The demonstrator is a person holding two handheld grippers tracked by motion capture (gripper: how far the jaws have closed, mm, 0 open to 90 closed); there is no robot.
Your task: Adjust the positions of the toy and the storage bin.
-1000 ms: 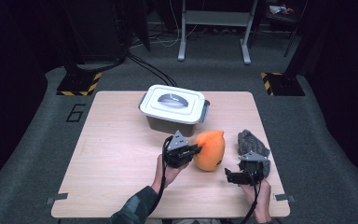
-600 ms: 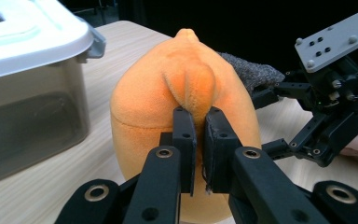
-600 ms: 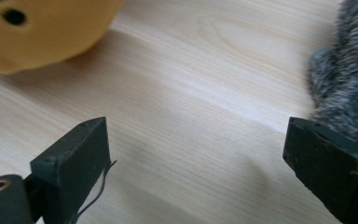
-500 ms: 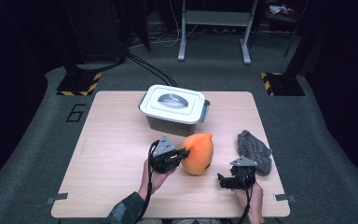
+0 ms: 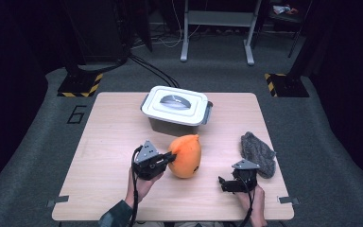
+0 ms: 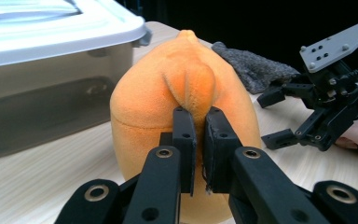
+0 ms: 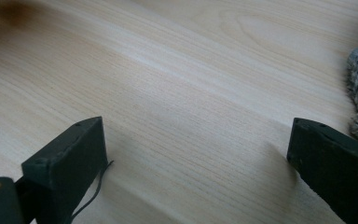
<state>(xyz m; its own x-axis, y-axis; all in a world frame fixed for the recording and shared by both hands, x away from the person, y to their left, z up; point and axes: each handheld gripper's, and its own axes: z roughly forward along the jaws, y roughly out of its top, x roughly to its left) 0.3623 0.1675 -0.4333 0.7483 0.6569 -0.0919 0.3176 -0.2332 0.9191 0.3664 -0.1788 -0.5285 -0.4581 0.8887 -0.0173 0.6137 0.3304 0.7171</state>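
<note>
The left tongs (image 6: 198, 140) pinched a soft fold of the light, squashy orange plush toy (image 5: 185, 155), while the right tongs (image 5: 223, 183), jaws just widened, stood empty.

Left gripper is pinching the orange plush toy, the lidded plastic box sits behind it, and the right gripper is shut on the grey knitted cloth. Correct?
Not quite: the right gripper is open with nothing but bare table between its jaws, as the right gripper view shows; the grey knitted cloth lies beside it. The rest stands: the left gripper pinches the orange plush toy.
</note>
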